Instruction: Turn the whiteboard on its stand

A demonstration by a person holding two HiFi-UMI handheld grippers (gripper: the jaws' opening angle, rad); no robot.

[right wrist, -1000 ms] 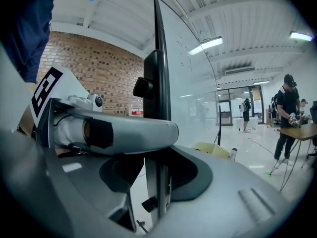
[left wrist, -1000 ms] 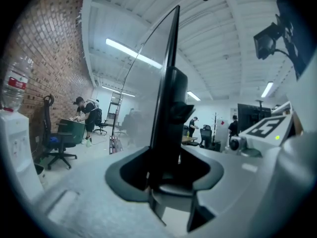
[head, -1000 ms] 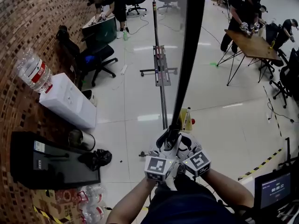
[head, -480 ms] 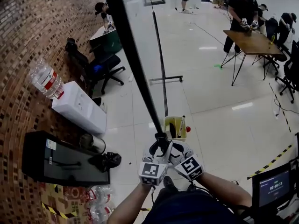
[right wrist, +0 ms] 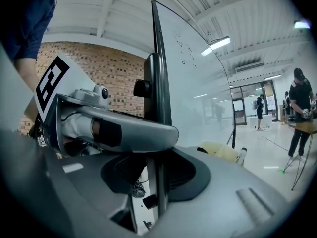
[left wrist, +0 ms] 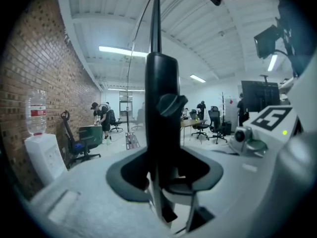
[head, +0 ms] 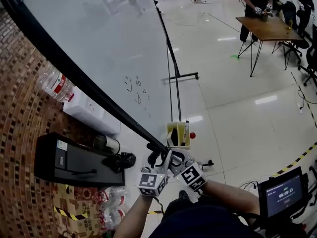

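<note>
Holding whiteboard (head: 109,48) by its black frame (head: 74,76) with left gripper (head: 156,156) and right gripper (head: 173,157), side by side at the near corner. Narrow on both, just been closing, frame strip pinched between the pads. Slanted across head view, faint marker scribbles (head: 136,88) on the white face, stand upright (head: 171,58) behind. Yellow bin (head: 177,134) on floor just beyond grippers.

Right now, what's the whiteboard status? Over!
Left gripper and right gripper: jaws just closing, clamped on whiteboard frame. Board slants, writing visible. Water dispenser looks close to its edge.
</note>
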